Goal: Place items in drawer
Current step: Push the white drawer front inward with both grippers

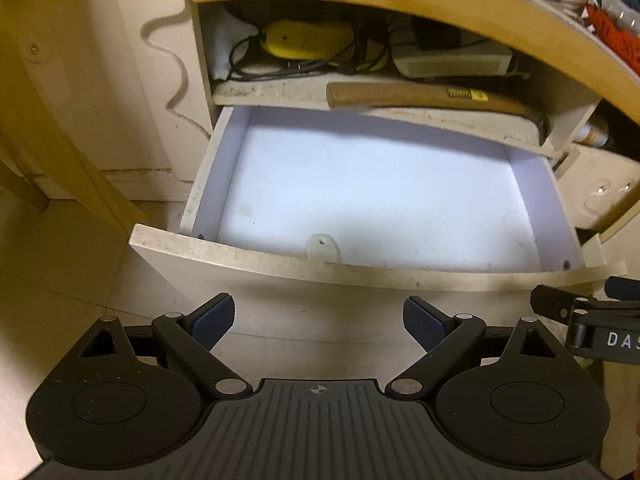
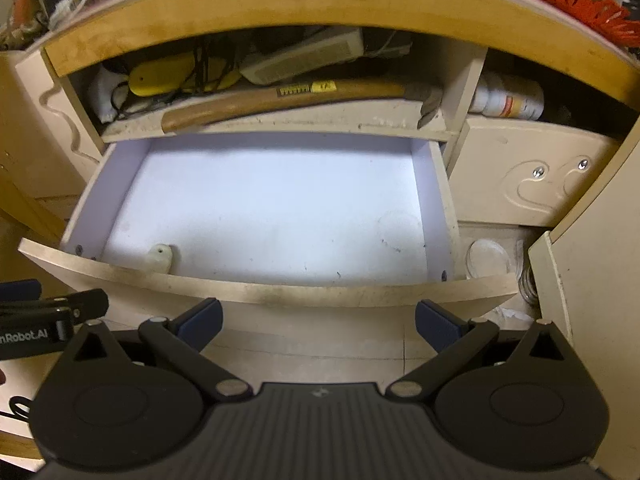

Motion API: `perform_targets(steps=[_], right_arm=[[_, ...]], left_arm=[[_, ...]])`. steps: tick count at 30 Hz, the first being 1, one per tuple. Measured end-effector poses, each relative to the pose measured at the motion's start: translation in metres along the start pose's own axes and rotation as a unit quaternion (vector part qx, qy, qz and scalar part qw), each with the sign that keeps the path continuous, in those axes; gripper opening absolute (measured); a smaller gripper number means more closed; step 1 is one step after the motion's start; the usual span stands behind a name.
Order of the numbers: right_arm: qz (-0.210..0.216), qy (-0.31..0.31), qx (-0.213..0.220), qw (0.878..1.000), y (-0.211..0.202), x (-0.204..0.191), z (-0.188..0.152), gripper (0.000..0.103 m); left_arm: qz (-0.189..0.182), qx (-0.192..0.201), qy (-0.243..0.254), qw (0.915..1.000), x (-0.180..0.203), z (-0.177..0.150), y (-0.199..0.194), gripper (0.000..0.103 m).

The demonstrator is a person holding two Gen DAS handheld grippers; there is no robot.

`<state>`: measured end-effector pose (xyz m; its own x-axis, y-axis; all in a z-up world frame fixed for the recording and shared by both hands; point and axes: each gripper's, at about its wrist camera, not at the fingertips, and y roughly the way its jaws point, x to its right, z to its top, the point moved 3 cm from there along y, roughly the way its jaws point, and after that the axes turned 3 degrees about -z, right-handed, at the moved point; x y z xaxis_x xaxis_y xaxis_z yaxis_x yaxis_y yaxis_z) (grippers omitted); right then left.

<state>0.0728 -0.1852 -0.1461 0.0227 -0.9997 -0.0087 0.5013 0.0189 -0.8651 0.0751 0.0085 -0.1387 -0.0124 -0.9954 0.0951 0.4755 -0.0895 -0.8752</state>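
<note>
A cream drawer (image 1: 280, 264) stands pulled open below a cluttered shelf; it also shows in the right wrist view (image 2: 280, 286). Its pale floor (image 1: 372, 200) holds nothing but the handle's inner mount (image 1: 322, 247). A wooden-handled hammer (image 1: 420, 96) lies along the shelf above the drawer, seen also in the right wrist view (image 2: 280, 100). A yellow device (image 1: 308, 39) with cables and a white box (image 1: 452, 62) lie behind it. My left gripper (image 1: 319, 322) is open and empty in front of the drawer front. My right gripper (image 2: 319, 320) is open and empty beside it.
A shut cream drawer (image 2: 532, 168) sits to the right, with a white bottle (image 2: 508, 101) above it. A glass jar (image 2: 488, 258) stands on the floor at right. A wooden top edge (image 2: 320, 4) overhangs the shelf. A cream cabinet side (image 1: 120, 80) is at left.
</note>
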Motion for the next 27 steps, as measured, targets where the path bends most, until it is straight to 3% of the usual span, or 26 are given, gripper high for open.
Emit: perform_targets(steps=[11, 27], right_arm=[[-0.009, -0.014, -0.036, 0.999, 0.036, -0.005, -0.003, 0.103], [-0.027, -0.008, -0.068, 0.997, 0.066, 0.0, -0.007, 0.103]], left_arm=[[0.008, -0.041, 0.018, 0.999, 0.006, -0.007, 0.035, 0.093], [0.013, -0.065, 0.006, 0.9978, 0.005, -0.005, 0.059, 0.093]])
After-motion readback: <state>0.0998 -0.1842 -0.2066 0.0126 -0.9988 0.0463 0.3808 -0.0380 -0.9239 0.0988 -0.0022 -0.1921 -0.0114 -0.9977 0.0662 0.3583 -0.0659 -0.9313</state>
